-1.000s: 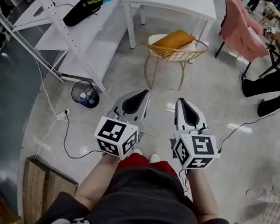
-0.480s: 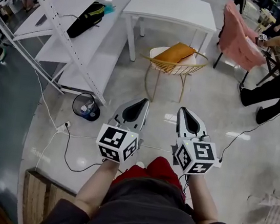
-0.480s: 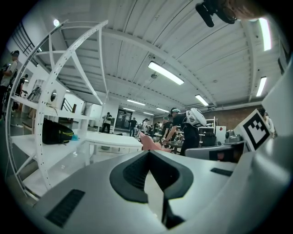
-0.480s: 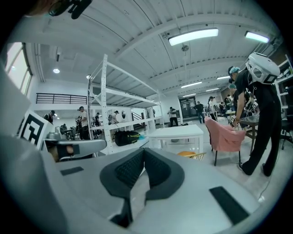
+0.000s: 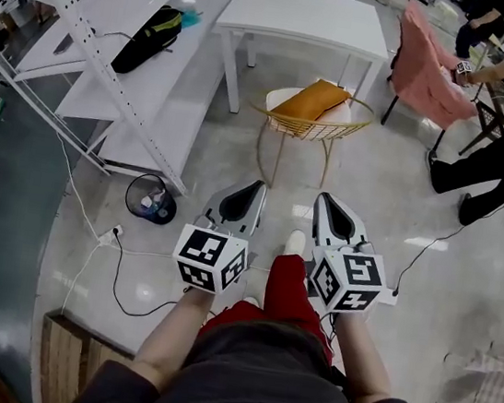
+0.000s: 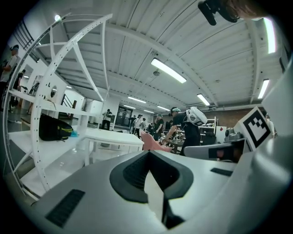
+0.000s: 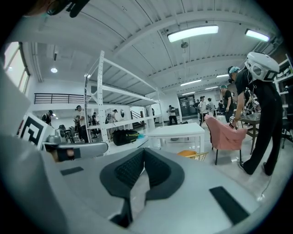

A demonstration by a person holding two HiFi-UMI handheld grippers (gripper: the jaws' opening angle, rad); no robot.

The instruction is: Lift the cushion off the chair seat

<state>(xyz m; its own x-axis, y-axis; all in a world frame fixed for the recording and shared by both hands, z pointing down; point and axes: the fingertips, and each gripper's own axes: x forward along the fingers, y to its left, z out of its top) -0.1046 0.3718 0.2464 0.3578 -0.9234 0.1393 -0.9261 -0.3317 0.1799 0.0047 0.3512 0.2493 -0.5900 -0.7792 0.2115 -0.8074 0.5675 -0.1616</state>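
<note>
Head view: left gripper and right gripper, jaws pressed together, empty, well apart from orange cushion on wire chair.

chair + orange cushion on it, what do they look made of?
Cushion: orange-yellow fabric, matte; soft rounded edges, no shine. Fill can't be told.
Chair: probably thin metal wire with a gold-tone finish; open basket bars, slim legs, slight sheen.
White pad under the cushion: likely fabric, matte.
</note>
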